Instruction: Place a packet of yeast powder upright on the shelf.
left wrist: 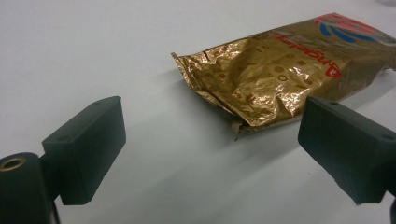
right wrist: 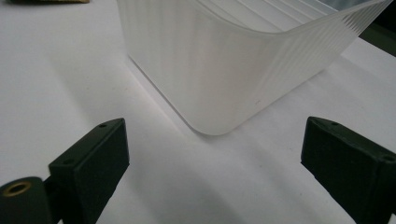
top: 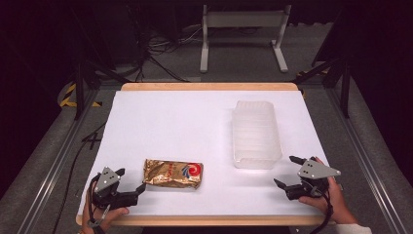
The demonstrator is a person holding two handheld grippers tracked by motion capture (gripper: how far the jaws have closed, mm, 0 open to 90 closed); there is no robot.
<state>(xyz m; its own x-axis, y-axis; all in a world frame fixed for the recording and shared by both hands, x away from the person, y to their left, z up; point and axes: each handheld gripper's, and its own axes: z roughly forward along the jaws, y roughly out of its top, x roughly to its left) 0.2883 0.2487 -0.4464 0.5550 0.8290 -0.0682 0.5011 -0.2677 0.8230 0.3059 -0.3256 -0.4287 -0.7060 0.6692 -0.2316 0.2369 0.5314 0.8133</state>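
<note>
A crinkled gold foil packet [top: 173, 174] with red and blue print lies flat on the white table near the front left; in the left gripper view the packet [left wrist: 280, 74] sits just beyond the jaws. My left gripper [top: 131, 180] stands open beside the packet's left end, nothing between its fingers [left wrist: 88, 149]. A translucent ribbed plastic bin [top: 255, 134] stands right of centre, its near corner [right wrist: 219, 79] close ahead in the right gripper view. My right gripper [top: 287, 171] is open at the front right, just short of that bin.
The white sheet [top: 170, 122] covers a wooden-edged table [top: 209, 86]. Behind it on the floor are a grey metal frame [top: 243, 29] and cables. Metal rails run along both sides of the table.
</note>
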